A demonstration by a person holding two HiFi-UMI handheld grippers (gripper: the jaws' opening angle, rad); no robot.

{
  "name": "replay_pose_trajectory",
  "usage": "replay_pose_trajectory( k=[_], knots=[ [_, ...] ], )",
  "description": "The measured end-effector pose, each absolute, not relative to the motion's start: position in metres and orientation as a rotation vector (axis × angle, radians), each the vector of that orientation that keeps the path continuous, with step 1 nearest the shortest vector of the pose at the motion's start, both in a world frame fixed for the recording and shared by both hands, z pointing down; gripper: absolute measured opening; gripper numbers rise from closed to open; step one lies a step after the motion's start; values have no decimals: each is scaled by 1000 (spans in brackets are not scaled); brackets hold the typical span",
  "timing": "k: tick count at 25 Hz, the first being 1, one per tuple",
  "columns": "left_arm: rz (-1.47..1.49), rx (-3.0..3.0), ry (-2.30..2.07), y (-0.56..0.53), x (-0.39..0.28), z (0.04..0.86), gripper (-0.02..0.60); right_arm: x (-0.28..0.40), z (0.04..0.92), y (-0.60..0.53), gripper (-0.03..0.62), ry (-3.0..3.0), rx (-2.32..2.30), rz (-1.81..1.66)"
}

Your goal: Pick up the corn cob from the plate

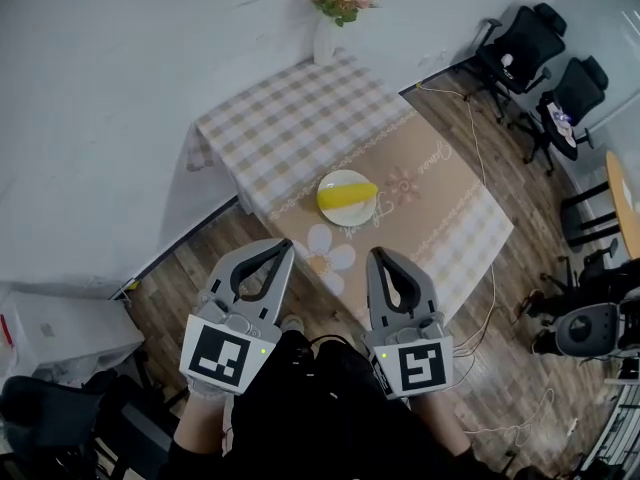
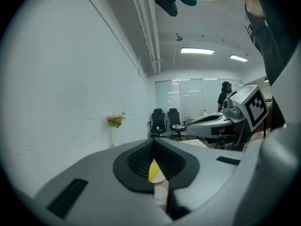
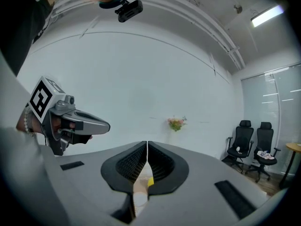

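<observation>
The left gripper point(image 1: 285, 246) and right gripper point(image 1: 374, 254) are both fully closed and empty, well short of the corn cob point(image 1: 347, 193) lying on the plate point(image 1: 345, 224). Arriving with the jaws unopened would probably roll the cob off. The cloth-covered tabletop point(image 1: 290, 118) stands against a white wall, with a flower vase point(image 1: 327, 38) on it and office chairs point(image 1: 520, 48) nearby.

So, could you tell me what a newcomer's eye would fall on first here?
The yellow corn cob on its white plate, mid-table, stands out first. Then the grey left gripper and right gripper, both shut and empty, side by side before the table. A flower vase stands at the far end by the wall.
</observation>
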State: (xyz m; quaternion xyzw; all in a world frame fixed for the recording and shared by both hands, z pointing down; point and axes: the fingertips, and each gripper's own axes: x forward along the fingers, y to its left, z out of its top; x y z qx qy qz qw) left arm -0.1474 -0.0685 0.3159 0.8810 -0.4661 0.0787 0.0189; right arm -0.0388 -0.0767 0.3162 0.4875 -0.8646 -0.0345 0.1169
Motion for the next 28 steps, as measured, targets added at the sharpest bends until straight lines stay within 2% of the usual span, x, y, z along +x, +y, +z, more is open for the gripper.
replay_pose_trajectory(
  k=[3, 9, 14, 19, 28],
  knots=[
    [236, 2742, -1432, -54, -167, 321, 12, -57, 323, -59, 43, -2510, 1441, -87],
    [236, 2749, -1380, -101, -123, 321, 13, -8, 323, -99, 43, -2471, 1485, -65],
    [232, 2758, -1370, -88, -130, 322, 12, -16, 325, -87, 43, -2462, 1492, -66],
    [244, 2762, -1378, -120, -98, 315, 13, 17, 321, -119, 43, -2470, 1493, -66],
    [285, 2777, -1398, -130, -83, 312, 13, 38, 322, -132, 43, -2489, 1512, -52]
  ],
)
